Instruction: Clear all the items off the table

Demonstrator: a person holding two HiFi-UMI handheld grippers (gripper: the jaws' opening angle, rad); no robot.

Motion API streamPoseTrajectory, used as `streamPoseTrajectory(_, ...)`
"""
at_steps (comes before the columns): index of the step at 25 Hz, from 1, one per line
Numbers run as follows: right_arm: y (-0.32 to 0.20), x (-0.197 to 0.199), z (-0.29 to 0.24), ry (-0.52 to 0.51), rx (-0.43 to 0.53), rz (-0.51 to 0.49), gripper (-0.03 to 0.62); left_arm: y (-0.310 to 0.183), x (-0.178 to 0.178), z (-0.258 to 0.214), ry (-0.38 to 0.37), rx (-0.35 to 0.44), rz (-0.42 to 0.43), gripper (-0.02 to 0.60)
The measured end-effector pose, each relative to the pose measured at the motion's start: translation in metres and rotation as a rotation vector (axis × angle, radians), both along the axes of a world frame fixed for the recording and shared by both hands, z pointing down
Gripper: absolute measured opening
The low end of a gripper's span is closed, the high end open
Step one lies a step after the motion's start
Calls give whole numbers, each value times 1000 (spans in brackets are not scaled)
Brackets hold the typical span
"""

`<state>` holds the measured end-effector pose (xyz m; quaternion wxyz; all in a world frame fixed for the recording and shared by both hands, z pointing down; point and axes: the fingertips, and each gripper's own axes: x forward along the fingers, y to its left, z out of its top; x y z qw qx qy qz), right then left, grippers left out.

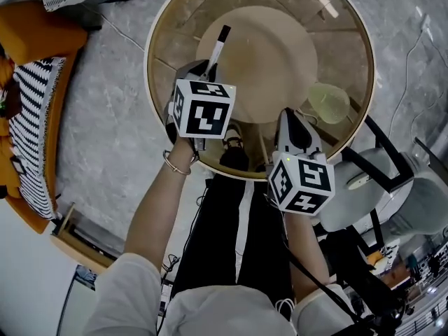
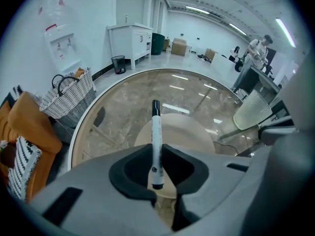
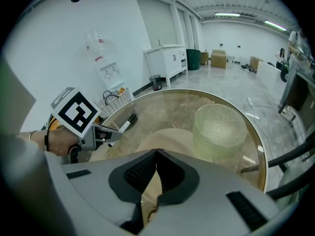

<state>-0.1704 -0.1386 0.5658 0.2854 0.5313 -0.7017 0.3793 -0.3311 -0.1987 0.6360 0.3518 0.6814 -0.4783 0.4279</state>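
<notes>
White marker (image 2: 156, 146) with black cap, pale green dimpled cup (image 3: 219, 129), black-and-white striped cushion (image 1: 31, 117) on orange seat (image 1: 35, 30)

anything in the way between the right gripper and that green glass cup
Nothing visible. Only bare glass tabletop lies between the right gripper and the green glass cup; the left gripper, holding the marker, is off to the side.

Orange armchair (image 1: 43, 30) at left, striped cushion (image 1: 31, 128) lying on it. White woven basket (image 2: 69, 98) just beside the armchair. White cabinet (image 2: 132, 42) against the wall, small black bin (image 2: 118, 64) near it.
</notes>
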Motion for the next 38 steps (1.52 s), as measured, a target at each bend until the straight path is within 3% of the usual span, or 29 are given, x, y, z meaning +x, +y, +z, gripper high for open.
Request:
streamPoseTrajectory(8,19,28,-17,-18,19,44,25,30,23,-41,71,40,-60,71)
streamPoseTrajectory(13,44,59,-27,-24,26,111,25,76,61,-57,96,21,-25,71)
streamPoseTrajectory(18,72,103,-36,-16,40,197,25,125,111,-65,117,-8,50,71)
streamPoseTrajectory(25,114,176,-53,-5,60,319,25,156,189,-99,130,34,172,71)
streamPoseTrajectory(38,217,320,-98,27,59,646,25,213,376,-165,192,64,544,71)
